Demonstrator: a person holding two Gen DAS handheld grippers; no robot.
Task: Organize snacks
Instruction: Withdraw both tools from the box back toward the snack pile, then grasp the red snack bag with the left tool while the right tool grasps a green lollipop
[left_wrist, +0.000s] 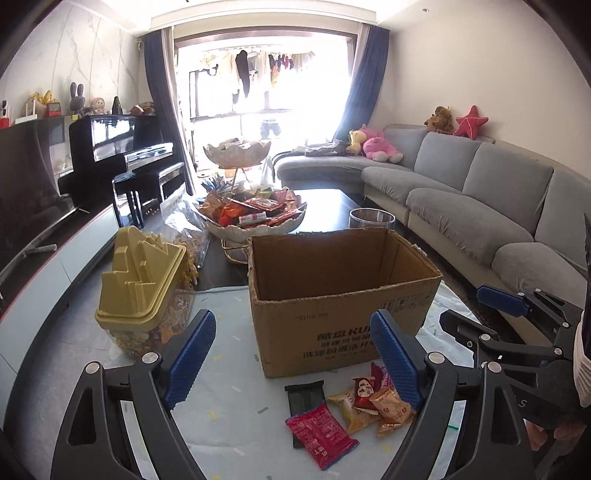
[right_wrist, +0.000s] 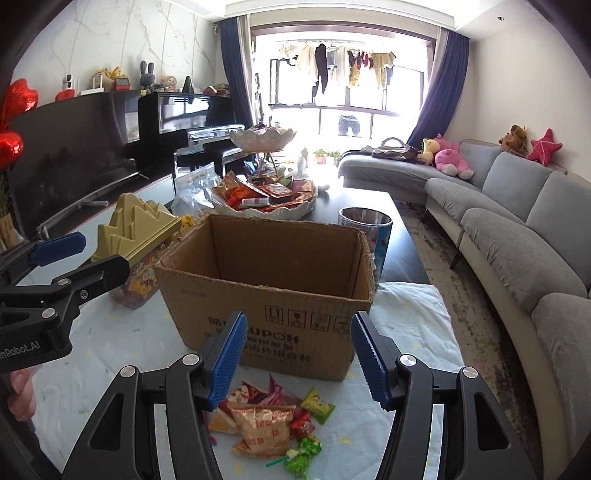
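1. Left wrist view: the left tool (left_wrist: 293, 363) has its ribbed blue pads spread wide, with nothing between them.
2. A corrugated cardboard box (left_wrist: 332, 306), open-topped with ragged edges, stands on the pale cloth (left_wrist: 229, 369) covering the worktop's near end.
3. Crinkly foil snack packets (left_wrist: 343, 410) lie just before the box.
4. The right tool (right_wrist: 299, 358) is parted too, gripping nothing, above glossy wrappers (right_wrist: 266, 424).
5. A clear jar (left_wrist: 147, 291) with a stepped yellow lid stands left of the box.
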